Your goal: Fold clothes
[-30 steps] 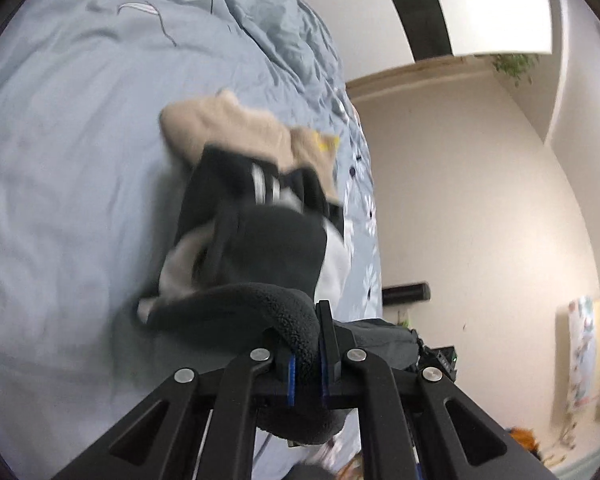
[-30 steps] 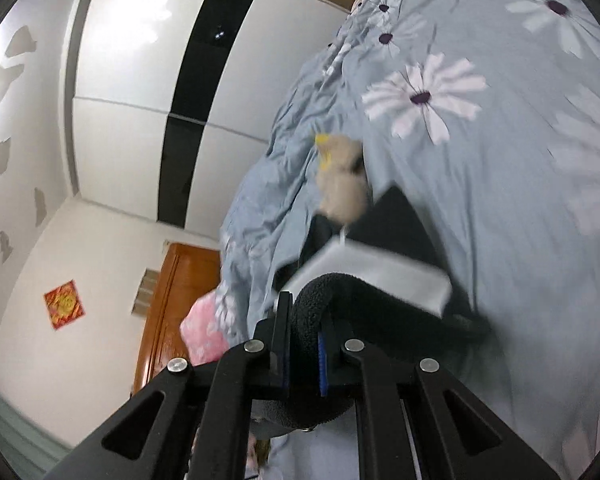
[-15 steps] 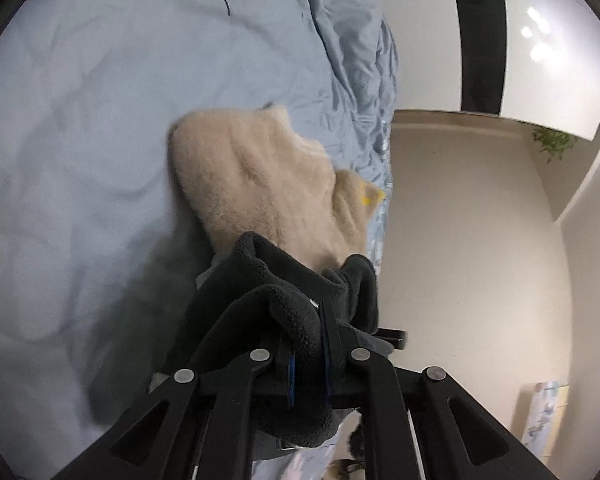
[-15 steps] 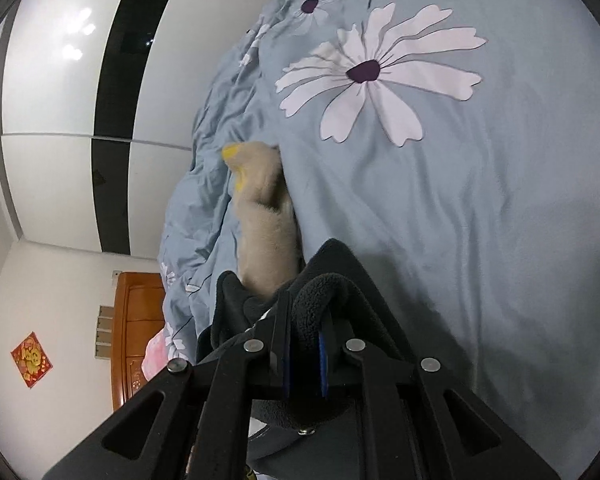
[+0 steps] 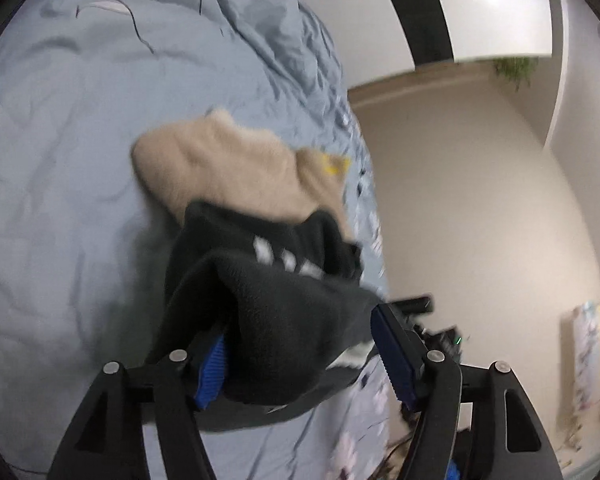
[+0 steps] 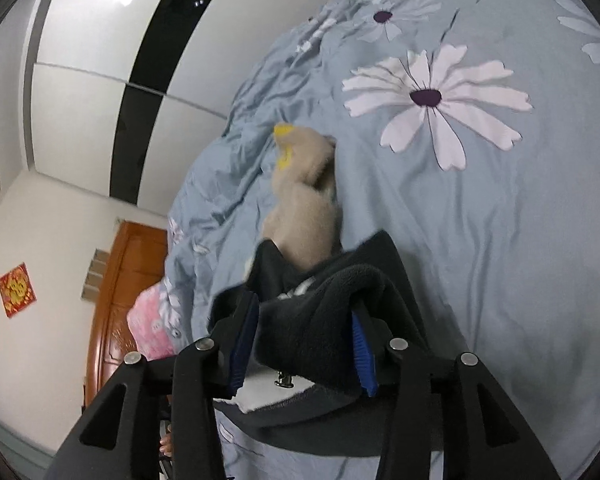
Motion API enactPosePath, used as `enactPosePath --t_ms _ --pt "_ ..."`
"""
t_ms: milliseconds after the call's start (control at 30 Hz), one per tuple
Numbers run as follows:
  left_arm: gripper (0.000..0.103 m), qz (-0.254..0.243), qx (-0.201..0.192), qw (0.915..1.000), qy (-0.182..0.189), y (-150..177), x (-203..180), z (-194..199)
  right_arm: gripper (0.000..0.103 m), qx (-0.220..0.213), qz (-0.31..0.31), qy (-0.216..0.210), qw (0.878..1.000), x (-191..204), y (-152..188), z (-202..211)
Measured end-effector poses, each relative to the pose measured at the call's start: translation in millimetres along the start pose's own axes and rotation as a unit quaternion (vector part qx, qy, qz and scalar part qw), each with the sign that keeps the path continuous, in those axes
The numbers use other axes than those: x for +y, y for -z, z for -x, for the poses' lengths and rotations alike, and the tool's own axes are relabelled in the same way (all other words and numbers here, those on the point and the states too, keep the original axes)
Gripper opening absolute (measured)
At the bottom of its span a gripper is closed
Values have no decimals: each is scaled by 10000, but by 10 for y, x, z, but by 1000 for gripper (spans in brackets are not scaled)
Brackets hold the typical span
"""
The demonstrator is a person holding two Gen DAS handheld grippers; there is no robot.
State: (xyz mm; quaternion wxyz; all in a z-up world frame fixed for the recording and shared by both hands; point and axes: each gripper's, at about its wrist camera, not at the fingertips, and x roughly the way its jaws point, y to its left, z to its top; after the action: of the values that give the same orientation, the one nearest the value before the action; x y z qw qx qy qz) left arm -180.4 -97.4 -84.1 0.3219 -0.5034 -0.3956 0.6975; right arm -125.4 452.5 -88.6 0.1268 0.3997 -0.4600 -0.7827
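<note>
On a bed covered with a pale blue duvet (image 5: 60,152) lies a dark fleece garment (image 5: 284,312) with white stripes, heaped and bunched, partly overlapping a beige fluffy garment (image 5: 228,176) that has a small yellow patch at one end.

The left gripper (image 5: 300,360) has its jaws spread wide, with a fold of the dark fleece draped between the blue pads (image 5: 212,364); the cloth touches the left pad and covers most of it, while the right pad stands clear beside it. The right gripper (image 6: 300,344) is likewise spread apart, and a fold of the same dark fleece garment (image 6: 316,312) sits loosely in the gap.

Both views are softened by blur, so the garment's exact shape is hard to make out, and its lower edge is hidden behind the gripper frames.

Only the right wrist view shows large white daisies (image 6: 432,100) printed on the duvet, a pink pillow (image 6: 152,324), a wooden headboard (image 6: 120,300) and a red wall ornament (image 6: 16,290). Both views show a white and black wardrobe (image 6: 100,80). Only the left wrist view shows a green plant (image 5: 516,68) above it.
</note>
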Motion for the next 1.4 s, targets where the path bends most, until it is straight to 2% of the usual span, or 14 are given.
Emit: enactPosePath --t_ms 167,233,300,400,567,767,833,967,1033,1067,1167,1233,1300,1400 --pt "63 66 138 9999 17 69 56 19 45 -8 -177 -382 9991 -74 39 66" --pt "35 50 71 10000 24 29 45 14 45 -5 -202 -525 9984 -73 36 97" --pt "28 121 20 9998 128 -6 48 30 28 20 -174 -526 9985 -45 28 104" --pt "25 250 -143 9987 426 -80 25 53 22 110 -171 -522 9984 4 -14 78" --pt "23 338 -511 9946 839 -312 -115 121 21 -173 -538 -927 9941 16 -227 72" --pt "24 1234 -511 9882 748 -598 253 -195 22 -93 -1667 -714 9834 -404 -332 -322" --pt "24 1394 -469 9864 729 -624 378 -308 23 -87 -1705 -733 9826 -438 -323 -361" --pt "35 1376 -411 9861 834 -586 381 -320 32 -71 -1552 -661 9856 -404 -340 -346" --pt "65 1180 -410 9882 882 -592 266 -235 47 -71 -1367 -636 9885 -321 -380 -264" --pt "70 1073 -418 9892 907 -597 203 -186 55 -123 -1268 -629 9899 -280 -407 -203" --pt "78 690 -458 9916 990 -626 -30 -20 55 -349 -918 -574 9935 -149 -503 18" --pt "79 166 -594 9970 472 -574 -193 79 55 -524 -557 -279 9967 -73 -501 171" --pt "80 -457 -731 9961 -213 -482 -340 170 55 -581 -196 130 9980 -72 -428 281" --pt "80 -1397 -796 9761 -1462 -269 -430 225 55 -340 460 1197 9912 -160 -235 258"
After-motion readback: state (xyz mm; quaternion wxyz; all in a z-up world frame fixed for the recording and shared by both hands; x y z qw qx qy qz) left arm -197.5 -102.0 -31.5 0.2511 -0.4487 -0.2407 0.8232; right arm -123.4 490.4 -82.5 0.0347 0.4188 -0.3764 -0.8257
